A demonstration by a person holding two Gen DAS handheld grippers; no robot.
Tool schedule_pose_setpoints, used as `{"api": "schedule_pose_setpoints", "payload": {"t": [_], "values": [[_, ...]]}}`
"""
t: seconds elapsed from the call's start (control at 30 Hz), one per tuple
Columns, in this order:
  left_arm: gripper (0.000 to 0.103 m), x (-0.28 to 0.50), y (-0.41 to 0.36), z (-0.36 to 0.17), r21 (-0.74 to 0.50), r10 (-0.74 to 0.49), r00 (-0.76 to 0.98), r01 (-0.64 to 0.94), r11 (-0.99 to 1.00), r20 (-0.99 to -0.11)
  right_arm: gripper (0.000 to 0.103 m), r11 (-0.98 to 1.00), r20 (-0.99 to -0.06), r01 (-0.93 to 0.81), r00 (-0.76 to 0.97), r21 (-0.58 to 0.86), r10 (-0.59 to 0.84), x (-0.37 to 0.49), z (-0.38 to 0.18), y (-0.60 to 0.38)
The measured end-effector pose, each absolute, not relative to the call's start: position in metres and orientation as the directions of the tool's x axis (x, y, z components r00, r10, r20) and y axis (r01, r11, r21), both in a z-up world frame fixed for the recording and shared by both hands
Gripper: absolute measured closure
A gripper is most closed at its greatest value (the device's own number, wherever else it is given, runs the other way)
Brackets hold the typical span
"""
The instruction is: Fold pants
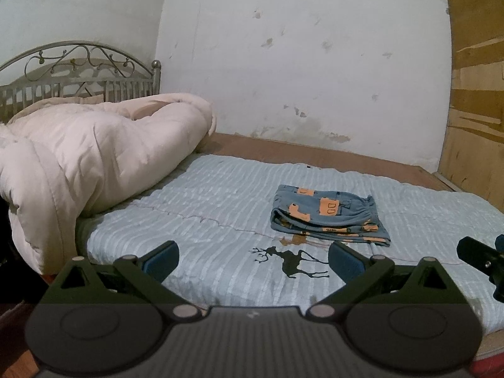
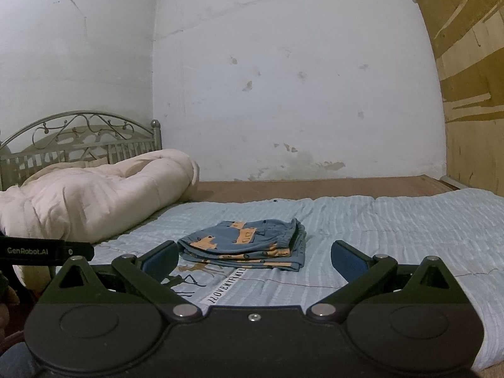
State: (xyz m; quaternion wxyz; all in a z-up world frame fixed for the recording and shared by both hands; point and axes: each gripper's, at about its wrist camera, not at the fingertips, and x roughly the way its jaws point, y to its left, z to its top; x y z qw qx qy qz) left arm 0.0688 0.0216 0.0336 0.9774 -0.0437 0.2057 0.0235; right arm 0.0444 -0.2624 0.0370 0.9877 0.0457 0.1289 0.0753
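The blue pants (image 1: 327,212) with orange patches lie folded into a compact stack on the light blue striped bedspread (image 1: 220,195). In the right wrist view the same pants (image 2: 245,247) rest just beyond the fingers. My left gripper (image 1: 253,260) hovers open above the deer print, short of the pants and to their left, holding nothing. My right gripper (image 2: 255,258) is open too, its jaws spread wide on either side of the near edge of the stack without touching it. The tip of the right gripper (image 1: 478,256) shows at the right edge of the left wrist view.
A bulky cream comforter (image 1: 94,157) is heaped at the left by the metal headboard (image 1: 78,69). Bare brown bed board (image 2: 315,187) runs along the stained white wall. A plywood panel (image 1: 475,94) stands at the right. The left gripper's body (image 2: 44,250) juts in from the left.
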Motion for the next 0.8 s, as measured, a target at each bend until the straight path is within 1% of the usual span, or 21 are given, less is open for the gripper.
{"api": "schedule_pose_setpoints", "payload": {"t": [0.8], "values": [[0.001,0.0696,0.0206,0.0335,-0.07,0.024,0.912,-0.057,0.996,-0.409,0.001,0.984,-0.248,-0.137,0.955,0.111,0.161,0.0438,0.0366,-0.2621]]}}
